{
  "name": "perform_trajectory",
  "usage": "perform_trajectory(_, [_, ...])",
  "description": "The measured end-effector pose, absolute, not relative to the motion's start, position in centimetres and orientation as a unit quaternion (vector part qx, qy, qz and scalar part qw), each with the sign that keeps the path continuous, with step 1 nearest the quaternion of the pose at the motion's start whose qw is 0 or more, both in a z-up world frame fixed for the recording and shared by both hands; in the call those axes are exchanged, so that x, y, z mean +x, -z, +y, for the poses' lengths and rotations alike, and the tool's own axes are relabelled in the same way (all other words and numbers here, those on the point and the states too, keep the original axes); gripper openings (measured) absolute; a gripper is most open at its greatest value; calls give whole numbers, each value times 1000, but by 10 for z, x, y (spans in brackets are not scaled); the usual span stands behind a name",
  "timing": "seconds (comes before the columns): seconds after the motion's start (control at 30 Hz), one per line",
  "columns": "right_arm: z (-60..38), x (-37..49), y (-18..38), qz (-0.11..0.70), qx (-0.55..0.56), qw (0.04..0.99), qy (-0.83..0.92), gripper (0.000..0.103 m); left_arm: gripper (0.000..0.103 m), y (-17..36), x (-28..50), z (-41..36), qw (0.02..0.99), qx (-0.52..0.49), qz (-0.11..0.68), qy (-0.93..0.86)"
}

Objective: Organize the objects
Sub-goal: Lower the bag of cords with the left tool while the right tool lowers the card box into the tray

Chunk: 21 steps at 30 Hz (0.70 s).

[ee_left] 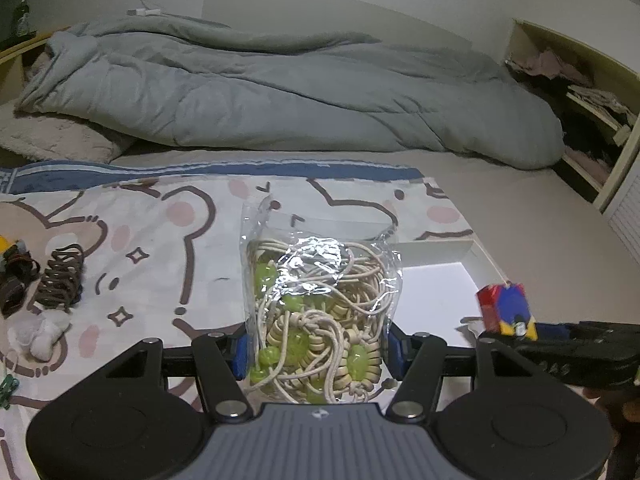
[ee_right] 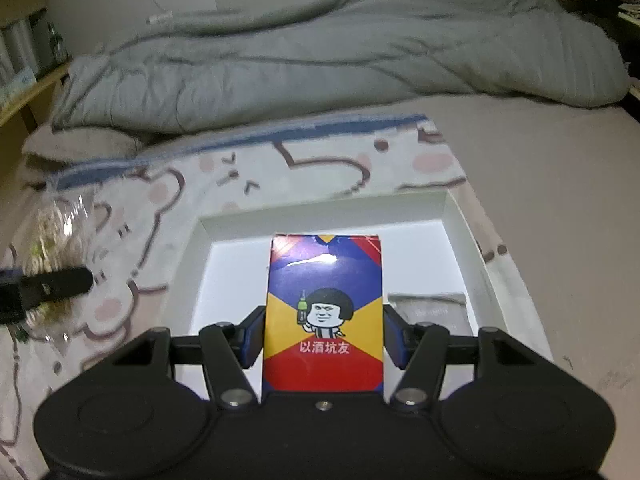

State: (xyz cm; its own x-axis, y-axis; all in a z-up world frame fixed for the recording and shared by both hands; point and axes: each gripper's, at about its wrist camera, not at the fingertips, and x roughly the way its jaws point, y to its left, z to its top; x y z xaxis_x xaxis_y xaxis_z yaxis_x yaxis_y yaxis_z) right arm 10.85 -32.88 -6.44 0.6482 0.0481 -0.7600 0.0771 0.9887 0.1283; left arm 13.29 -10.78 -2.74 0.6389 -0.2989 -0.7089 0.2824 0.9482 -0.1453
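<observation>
My left gripper [ee_left: 315, 346] is shut on a clear plastic bag of cream cords and green beads [ee_left: 320, 304], held upright above the bear-print cloth [ee_left: 152, 248]. My right gripper [ee_right: 324, 338] is shut on a red, blue and yellow card box [ee_right: 324, 312] with a cartoon figure, held over the white open tray [ee_right: 456, 216]. In the left wrist view the card box [ee_left: 506, 308] and the right gripper's fingers [ee_left: 576, 340] show at the right, above the white tray [ee_left: 436, 292]. The bag [ee_right: 56, 236] and a left finger [ee_right: 52, 284] appear blurred at the left of the right wrist view.
A grey packet [ee_right: 436, 312] lies in the tray's right part. Brown hair ties [ee_left: 60, 280], a white fluffy item [ee_left: 44, 332] and a green clip [ee_left: 8, 388] lie on the cloth at left. A grey duvet [ee_left: 280, 92] is bunched behind, and shelves [ee_left: 592, 100] stand right.
</observation>
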Motion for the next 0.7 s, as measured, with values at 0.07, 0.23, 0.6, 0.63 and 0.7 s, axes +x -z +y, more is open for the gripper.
perform_trajectory(0.07, [-330,110,75,436,64,897,7,60,61,31,134,-113,902,-9,399,165])
perform_trajectory(0.23, [-332,116,103,473,68,878,7,60,61,41,137,-124,892,-15,417,172])
perform_trajectory(0.6, [-335,126,139,521,35,853,18,60,61,59,147,-135,882,-22,438,171])
perform_trajectory(0.63, [-336,126,141,524,31,851,21,60,61,61,149,-136,881,-24,440,171])
perform_trajectory(0.7, [-339,125,143,525,28,850,25,60,61,65,153,-137,880,-28,443,169])
